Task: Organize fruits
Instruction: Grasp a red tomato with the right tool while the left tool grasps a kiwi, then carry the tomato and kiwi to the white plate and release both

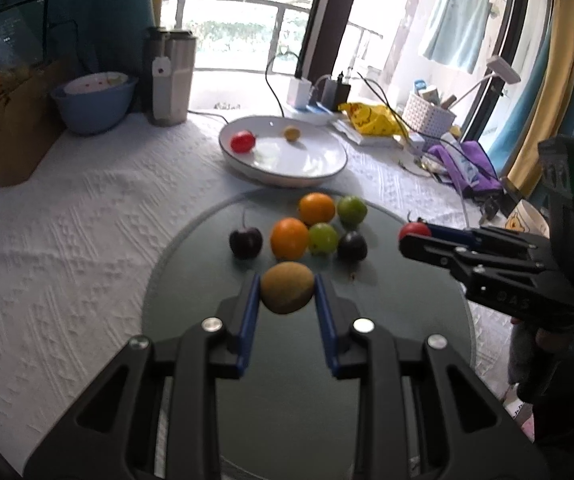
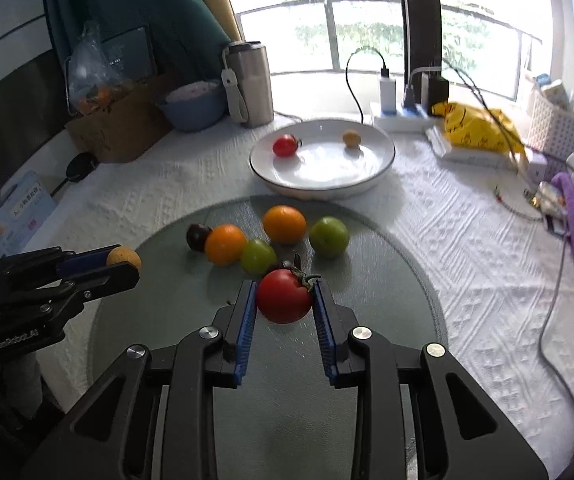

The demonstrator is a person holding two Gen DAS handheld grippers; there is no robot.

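**Two fruits lifted, both bound for the plate**

Two fruits are held at once. The left hand-held gripper (image 1: pixel 287 294) is pinched on a brown kiwi (image 1: pixel 287 293), its blue pads pressed against both sides of the fruit. The right hand-held gripper (image 2: pixel 285 298) is closed on a red tomato (image 2: pixel 284 296), whose green stalk sits against the right pad. Both fruits appear to be raised above the glass turntable (image 1: pixel 387 320) (contact with the glass cannot be ruled out from these views).

On the turntable a cluster is left: two oranges (image 1: pixel 289 238), two green fruits (image 1: pixel 322 238) and two dark ones (image 1: pixel 245 242), several of them touching. The white plate (image 1: pixel 327 168) stands on the table just beyond the turntable, and a small tomato (image 1: pixel 242 141) and a small yellow fruit (image 1: pixel 292 133) already lie in it, well apart.

The carrying step is judged to be in hand. Next, each fruit would need to be brought forward over the plate's rim, lowered onto bare porcelain and released gently, since round fruit can be expected to roll. The two grippers would best be kept apart on the way.
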